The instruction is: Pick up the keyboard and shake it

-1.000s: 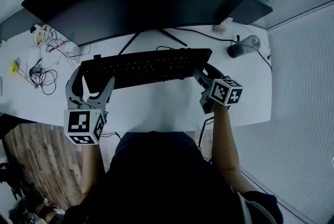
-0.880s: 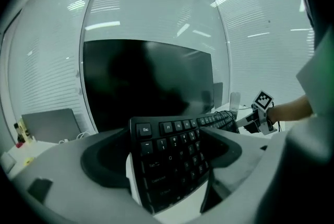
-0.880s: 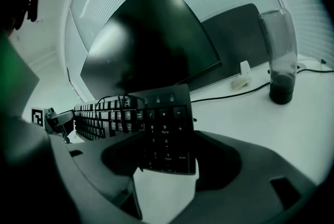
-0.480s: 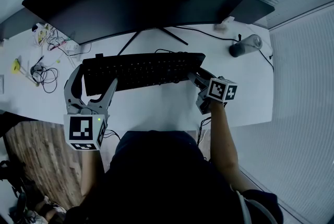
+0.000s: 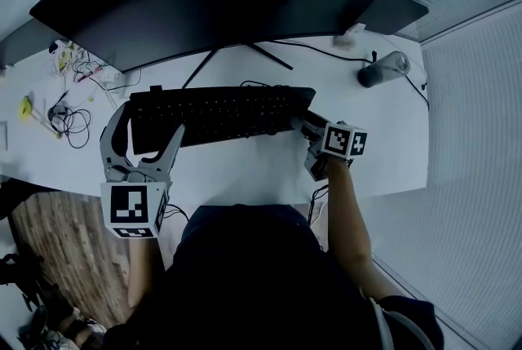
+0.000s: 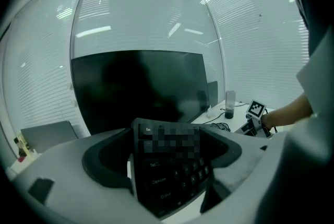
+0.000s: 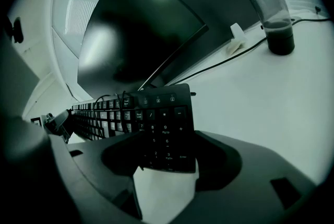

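Kbd (image 5: pixel 220 110) shifted left; L tool (image 5: pixel 150 120), R tool (image 5: pixel 305 124) gripping.

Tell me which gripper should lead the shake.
Left, narrowly. The left gripper and the right gripper are each shut on one end of the keyboard, but the bottle stands nearer the right end, so wider swings there look riskier.
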The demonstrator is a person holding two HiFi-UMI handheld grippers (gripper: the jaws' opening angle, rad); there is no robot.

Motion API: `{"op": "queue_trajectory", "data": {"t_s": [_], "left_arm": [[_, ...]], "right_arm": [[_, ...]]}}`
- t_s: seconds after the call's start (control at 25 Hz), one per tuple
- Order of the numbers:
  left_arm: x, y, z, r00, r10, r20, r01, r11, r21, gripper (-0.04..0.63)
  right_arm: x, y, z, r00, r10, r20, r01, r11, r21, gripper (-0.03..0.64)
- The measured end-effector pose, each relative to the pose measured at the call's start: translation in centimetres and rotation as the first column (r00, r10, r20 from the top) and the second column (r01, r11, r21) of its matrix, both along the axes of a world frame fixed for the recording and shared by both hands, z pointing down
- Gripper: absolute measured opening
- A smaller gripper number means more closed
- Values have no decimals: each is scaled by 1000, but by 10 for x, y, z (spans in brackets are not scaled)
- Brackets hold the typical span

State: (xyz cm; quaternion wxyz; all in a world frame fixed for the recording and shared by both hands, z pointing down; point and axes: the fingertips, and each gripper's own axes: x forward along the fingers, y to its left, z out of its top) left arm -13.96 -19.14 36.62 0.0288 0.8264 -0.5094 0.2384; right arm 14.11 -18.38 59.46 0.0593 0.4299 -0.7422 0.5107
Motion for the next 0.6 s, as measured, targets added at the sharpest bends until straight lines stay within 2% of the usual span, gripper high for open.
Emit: {"op": "queue_trajectory", "data": {"t_s": [0.16,0.36,0.6], "left_arm": [[-11,-7,32,997,-23,-80,16,996,-83,417],[-14,-14,89,980,-54,-191,16,980,-196,417],[-15,-21,148,964,-102,-247,18,947,-320,419]], "right_arm": [[14,3,-3,994,6,-110,-9,1000,-29,296],[36,8,5,967,0,-253,-19,997,-71,296],[50,9,18,932,-21,-361,-21,993,-113,296]]}}
